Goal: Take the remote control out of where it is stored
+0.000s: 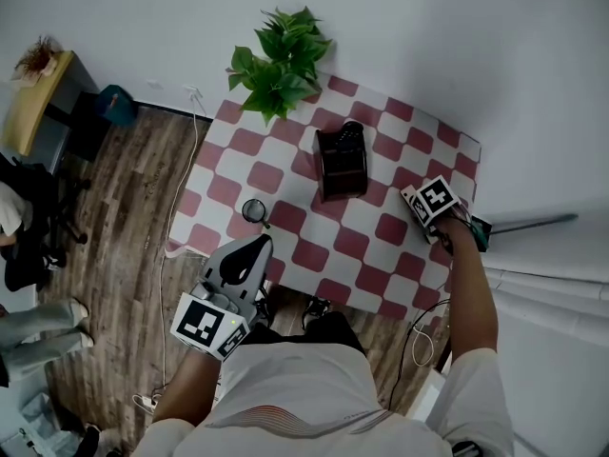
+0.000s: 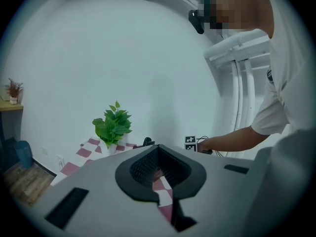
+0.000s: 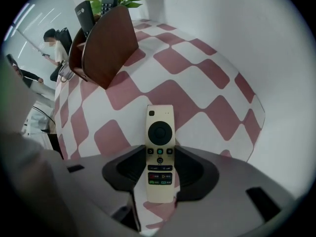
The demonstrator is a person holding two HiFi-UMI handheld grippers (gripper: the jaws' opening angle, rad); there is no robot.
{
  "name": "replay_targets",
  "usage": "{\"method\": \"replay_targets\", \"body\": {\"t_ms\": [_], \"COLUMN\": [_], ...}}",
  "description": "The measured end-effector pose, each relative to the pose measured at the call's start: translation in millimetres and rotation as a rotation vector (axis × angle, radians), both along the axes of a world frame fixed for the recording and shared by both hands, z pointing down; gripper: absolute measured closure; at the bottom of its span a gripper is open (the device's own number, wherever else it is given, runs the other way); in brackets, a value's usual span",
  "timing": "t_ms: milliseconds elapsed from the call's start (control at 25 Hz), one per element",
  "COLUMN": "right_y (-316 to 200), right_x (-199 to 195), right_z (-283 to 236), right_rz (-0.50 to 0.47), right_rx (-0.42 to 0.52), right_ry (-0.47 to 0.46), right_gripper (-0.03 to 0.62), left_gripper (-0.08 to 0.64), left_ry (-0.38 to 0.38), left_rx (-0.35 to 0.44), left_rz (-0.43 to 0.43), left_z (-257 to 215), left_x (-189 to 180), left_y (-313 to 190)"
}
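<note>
A cream remote control point(image 3: 160, 152) with a black round pad lies lengthwise between the dark pads of my right gripper point(image 3: 160, 174), which is shut on its lower half just above the red-and-white checked tablecloth point(image 3: 197, 107). That gripper point(image 1: 419, 201) is at the table's right edge, to the right of the brown holder point(image 1: 341, 163). The holder point(image 3: 106, 43) stands upright with two dark remotes point(image 3: 86, 14) sticking out of it. My left gripper point(image 1: 249, 250) is at the table's near left corner, jaws together and holding nothing point(image 2: 160, 174).
A potted green plant point(image 1: 281, 60) stands at the table's far left corner. A small black round object point(image 1: 254, 210) sits near the left edge. Wooden floor, a desk point(image 1: 33, 98) and a person's legs point(image 1: 38, 327) lie to the left; cables point(image 1: 423, 336) hang by the near edge.
</note>
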State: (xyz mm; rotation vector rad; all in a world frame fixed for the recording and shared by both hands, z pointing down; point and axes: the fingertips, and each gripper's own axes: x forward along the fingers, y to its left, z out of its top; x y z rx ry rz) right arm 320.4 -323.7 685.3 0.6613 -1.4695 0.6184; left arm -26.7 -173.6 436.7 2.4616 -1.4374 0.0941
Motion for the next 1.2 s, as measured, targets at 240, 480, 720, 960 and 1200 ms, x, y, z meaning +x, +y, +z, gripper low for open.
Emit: {"method": "replay_targets", "body": {"t_ms": [240, 480, 720, 960, 1200], "right_y": [0.0, -3.6, 5.3, 37.8, 83.3], "right_x": [-1.3, -6.5, -49.3, -110.6, -161.2], "right_z": [0.5, -38.9, -118.3, -208.2, -271.0], "right_rz": [0.004, 0.086, 0.154, 0.17, 0.147], "right_rx": [0.018, 0.192, 0.466, 0.743, 0.972], "right_ry": [-0.022, -0.135, -0.39, -0.69, -0.864], "right_gripper": [0.407, 0.353, 0.366, 0.503, 0.558], "left_gripper": [0.551, 0.551, 0.551, 0.551, 0.551], "left_ry": [0.008, 0.01, 0.007, 0.004, 0.024], "left_rx": [-0.006, 0.005, 0.038, 0.074, 0.12], "left_rz": [-0.009, -0.002, 0.015, 0.026, 0.03], "left_z": [0.8, -3.6, -16.7, -33.3, -52.3], "left_x": [-6.0, -12.7, -16.5, -23.7, -32.3], "left_y": [2.1, 6.5, 8.4, 11.2, 10.0]}}
